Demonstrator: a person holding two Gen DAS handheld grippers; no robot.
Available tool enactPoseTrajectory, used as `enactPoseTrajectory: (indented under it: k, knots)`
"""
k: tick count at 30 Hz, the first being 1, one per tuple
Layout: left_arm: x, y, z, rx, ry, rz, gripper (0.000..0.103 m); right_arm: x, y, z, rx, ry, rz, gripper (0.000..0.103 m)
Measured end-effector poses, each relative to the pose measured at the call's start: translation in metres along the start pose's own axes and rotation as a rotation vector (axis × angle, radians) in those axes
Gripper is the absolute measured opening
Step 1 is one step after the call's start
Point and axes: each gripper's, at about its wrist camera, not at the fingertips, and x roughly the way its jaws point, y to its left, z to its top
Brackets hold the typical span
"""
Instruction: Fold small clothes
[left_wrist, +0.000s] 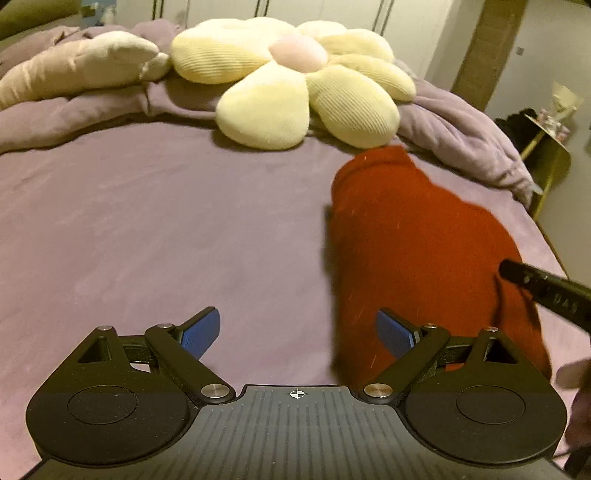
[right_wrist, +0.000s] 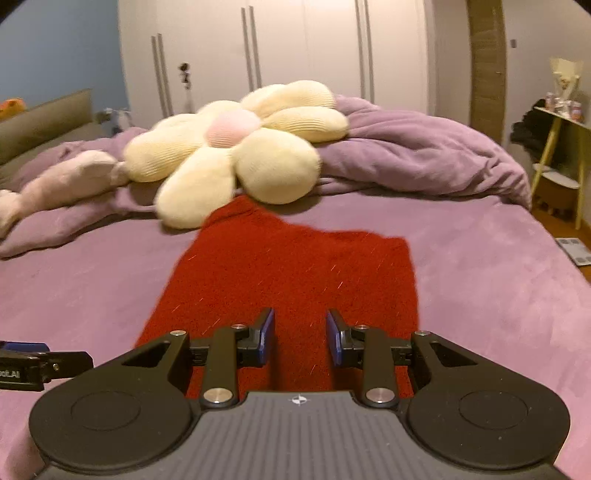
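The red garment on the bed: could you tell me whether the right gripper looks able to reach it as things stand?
Probably yes: the right gripper is open just above the red garment, with nothing between them.

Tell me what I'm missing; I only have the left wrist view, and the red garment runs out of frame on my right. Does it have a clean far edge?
Observer: Yes. In the right wrist view the red garment lies flat on the purple bed sheet, and its right side ends in a squared corner.
Operator: Where is the right gripper?
Observer: The right gripper sits over the garment's near edge, jaws open, gripping nothing.
Operator: Does the garment reach the flower pillow?
Observer: Its far tip runs up to the flower pillow; I cannot tell if they touch.
Operator: And my own gripper?
Observer: The left gripper is open over the sheet, at the garment's left edge.
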Motion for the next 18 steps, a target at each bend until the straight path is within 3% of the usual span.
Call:
enactPoseTrajectory:
  k: [6, 12, 16, 18]
  knots:
    - [0.049, -0.036, 0.029, -0.001, 0.0, -0.03, 0.096, 0.051, -0.014, 0.005, 0.018, 0.063, -0.075, 0.028]
    - [0.078, -0.046, 0.033, 0.057, 0.011, -0.034, 0.102, 0.066, -0.042, -0.013, 0.037, 0.074, -0.048, 0.027]
    - [0.074, -0.039, 0.053, 0.05, 0.027, -0.016, 0.101, 0.067, -0.048, 0.015, 0.072, 0.147, -0.001, 0.028]
    - [0.072, -0.042, 0.067, 0.052, -0.014, 0.031, 0.099, 0.064, -0.046, 0.032, 0.107, 0.099, 0.003, 0.03]
